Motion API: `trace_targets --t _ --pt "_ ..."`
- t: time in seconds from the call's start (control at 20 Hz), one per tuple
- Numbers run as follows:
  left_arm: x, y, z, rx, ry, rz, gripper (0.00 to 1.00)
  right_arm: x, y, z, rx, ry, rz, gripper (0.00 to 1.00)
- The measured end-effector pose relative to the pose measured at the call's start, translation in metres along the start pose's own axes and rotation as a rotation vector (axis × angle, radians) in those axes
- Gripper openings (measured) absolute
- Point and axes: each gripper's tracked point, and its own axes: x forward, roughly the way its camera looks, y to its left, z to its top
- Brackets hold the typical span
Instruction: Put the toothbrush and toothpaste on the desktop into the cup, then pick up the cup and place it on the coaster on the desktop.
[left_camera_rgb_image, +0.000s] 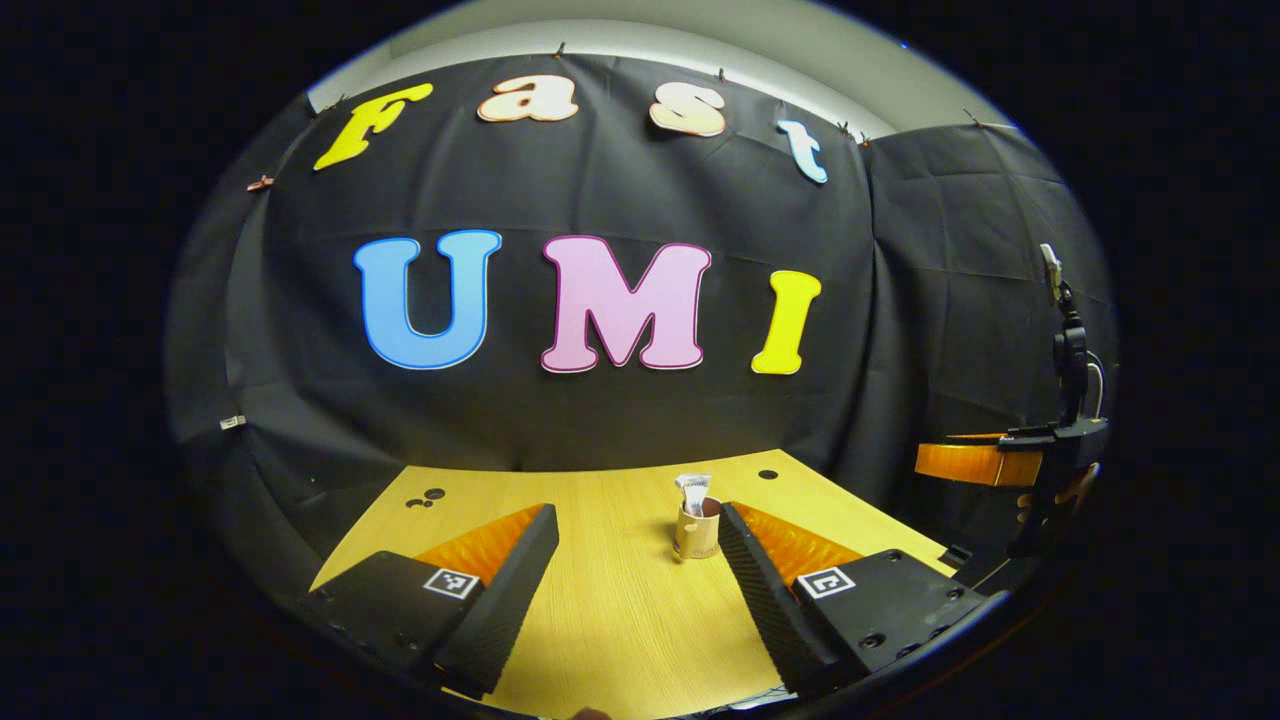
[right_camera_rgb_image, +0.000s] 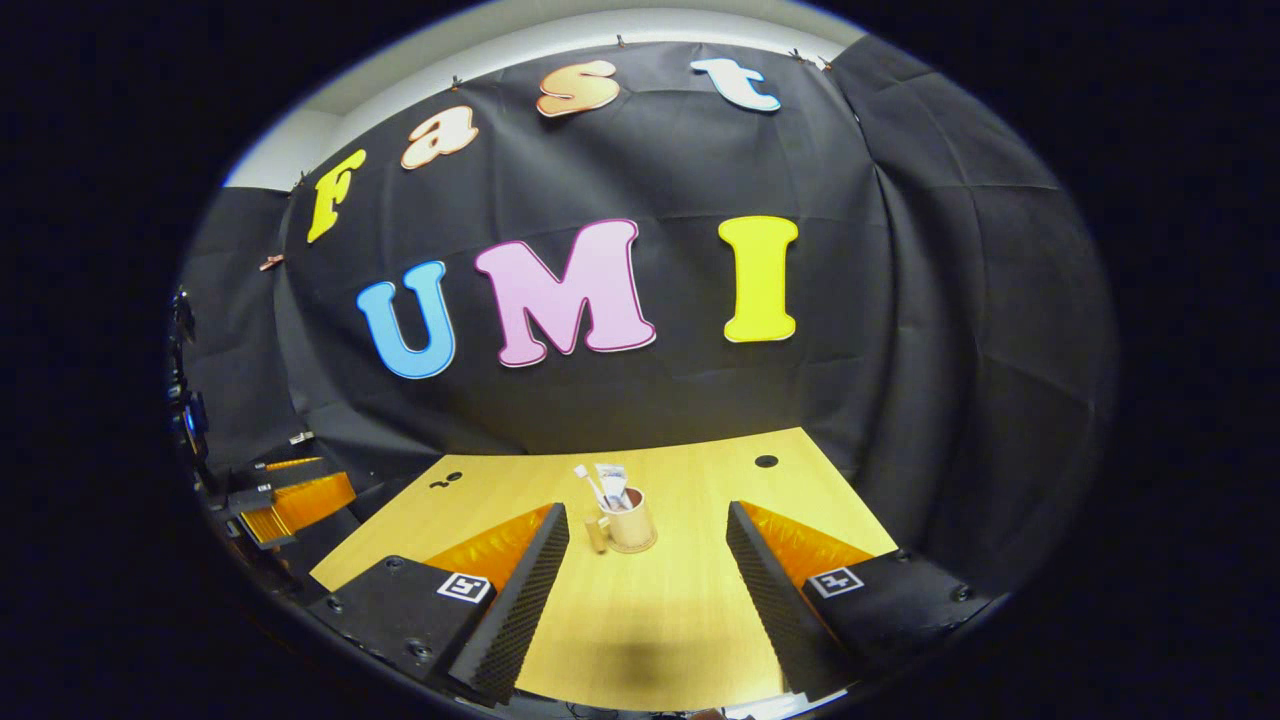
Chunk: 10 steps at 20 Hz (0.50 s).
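Observation:
A tan cup (left_camera_rgb_image: 697, 532) (right_camera_rgb_image: 630, 525) with a handle stands upright on the wooden desktop (left_camera_rgb_image: 620, 620). A white toothbrush (right_camera_rgb_image: 588, 482) and a toothpaste tube (right_camera_rgb_image: 612, 480) (left_camera_rgb_image: 693, 490) stick out of its top. A thin pale rim around the cup's base looks like the coaster (right_camera_rgb_image: 633, 548). My left gripper (left_camera_rgb_image: 637, 515) is open and empty, with the cup ahead, near its right finger. My right gripper (right_camera_rgb_image: 647, 512) is open too, and the cup sits beyond its fingertips. Neither gripper touches the cup.
The other gripper (left_camera_rgb_image: 985, 463), held by a hand (left_camera_rgb_image: 1050, 495), hangs off the desk's right side in the left gripper view. In the right gripper view the other gripper (right_camera_rgb_image: 290, 505) is at the far left. Small dark holes (left_camera_rgb_image: 767, 474) (right_camera_rgb_image: 766, 461) mark the desktop's back edge.

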Motion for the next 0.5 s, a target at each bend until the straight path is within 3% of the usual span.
trace_targets --t 0.2,0.5 --pt "-0.051 -0.004 -0.013 -0.078 -0.042 0.012 0.99 -0.033 0.015 -0.012 -0.026 -0.023 -0.003 0.98" --pt "-0.089 0.002 -0.036 -0.082 -0.049 0.059 0.97 -0.061 0.028 -0.025 -0.029 -0.015 0.0 0.98"
